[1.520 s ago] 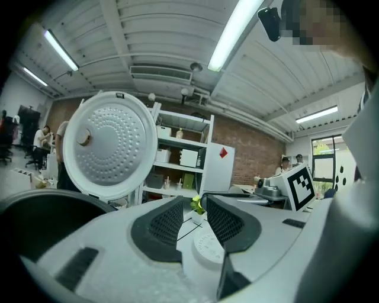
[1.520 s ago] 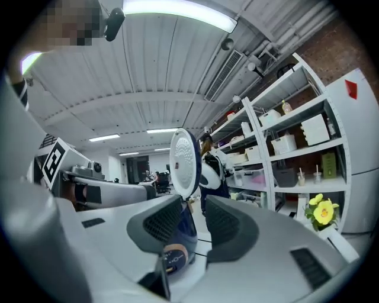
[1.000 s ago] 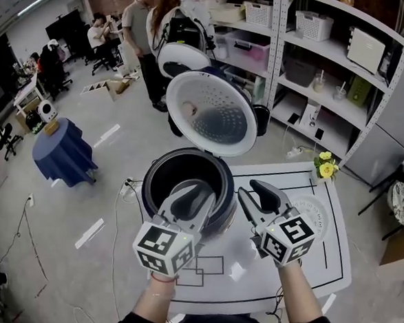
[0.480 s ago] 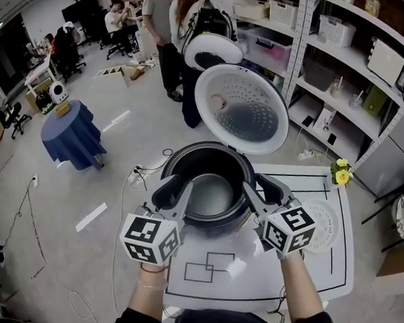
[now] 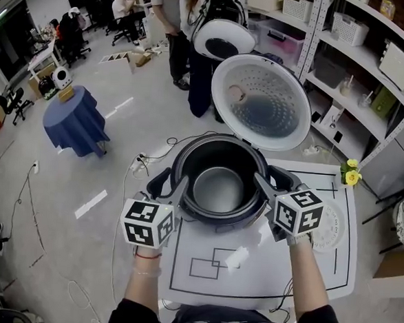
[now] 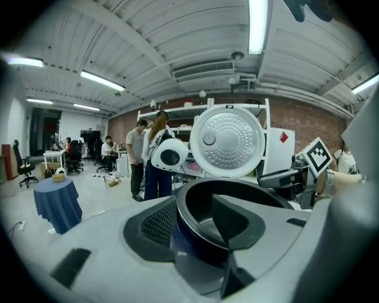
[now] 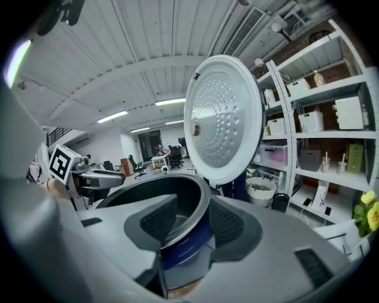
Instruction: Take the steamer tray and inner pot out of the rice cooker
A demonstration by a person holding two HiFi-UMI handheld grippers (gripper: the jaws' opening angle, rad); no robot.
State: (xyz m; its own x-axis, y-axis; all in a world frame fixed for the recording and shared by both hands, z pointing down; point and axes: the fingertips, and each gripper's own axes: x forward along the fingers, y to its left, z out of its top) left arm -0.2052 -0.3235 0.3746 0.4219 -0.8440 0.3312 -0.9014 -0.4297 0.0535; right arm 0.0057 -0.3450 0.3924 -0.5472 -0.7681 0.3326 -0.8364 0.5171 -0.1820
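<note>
The rice cooker (image 5: 215, 219) stands on the white table with its lid (image 5: 261, 101) swung up. The dark inner pot (image 5: 219, 186) sits inside it. My left gripper (image 5: 169, 183) is at the pot's left rim and my right gripper (image 5: 275, 183) at its right rim. Both jaws have just been opening. In the left gripper view the left gripper (image 6: 189, 220) straddles the pot rim (image 6: 249, 186) without pressing it. In the right gripper view the right gripper (image 7: 189, 223) straddles the rim (image 7: 155, 192) the same way. The white perforated steamer tray (image 5: 331, 232) lies on the table at the right.
The table (image 5: 249, 278) has black outlines drawn on it and yellow flowers (image 5: 351, 176) at its far right corner. Metal shelves (image 5: 361, 58) with boxes stand behind. People (image 5: 172, 17) stand beyond the cooker, and a round table with a blue cloth (image 5: 74, 121) is on the floor at the left.
Both grippers have moved forward and down to the cooker's rim. The left one went from over the pot's front to its left side. Both jaws stand wider than before.
</note>
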